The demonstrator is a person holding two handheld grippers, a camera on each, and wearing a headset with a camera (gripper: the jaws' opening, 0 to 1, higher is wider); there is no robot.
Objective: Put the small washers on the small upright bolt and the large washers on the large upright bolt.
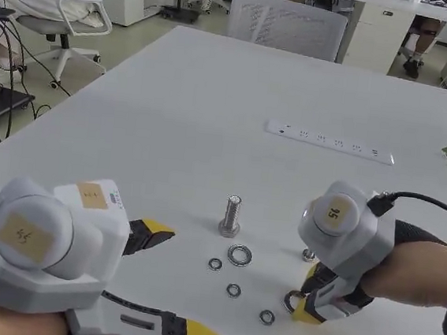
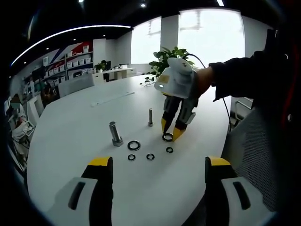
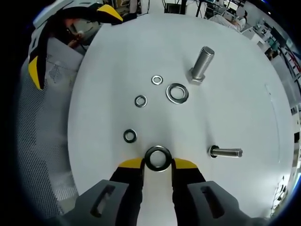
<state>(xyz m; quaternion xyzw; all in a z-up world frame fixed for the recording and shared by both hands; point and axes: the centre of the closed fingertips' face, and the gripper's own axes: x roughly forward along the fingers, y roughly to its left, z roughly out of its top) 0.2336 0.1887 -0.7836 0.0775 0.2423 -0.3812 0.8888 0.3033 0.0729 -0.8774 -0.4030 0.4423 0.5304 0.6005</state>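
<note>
Tally: none of five washers seated. Finds large bolt (image 1: 231, 216) and small bolt (image 2: 150, 117) upright, bare; small washers (image 1: 233, 290) and loose large washer (image 1: 239, 255) lying on their near side. Records right gripper (image 3: 158, 165) jaws clamped on second large washer (image 3: 157, 158) on table (image 1: 173, 115); left gripper (image 2: 159, 162) jaws apart, empty, near left.

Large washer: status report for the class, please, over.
Left tool open. Right tool shut on large washer, flat on the table. Large bolt bare; small bolt stands close beside the right tool.

Pale grey left tool (image 2: 158, 162) and right tool (image 3: 158, 164) — yellow-tipped black jaws, tan stickers (image 1: 334, 212), black cable (image 1: 426, 201)
</note>
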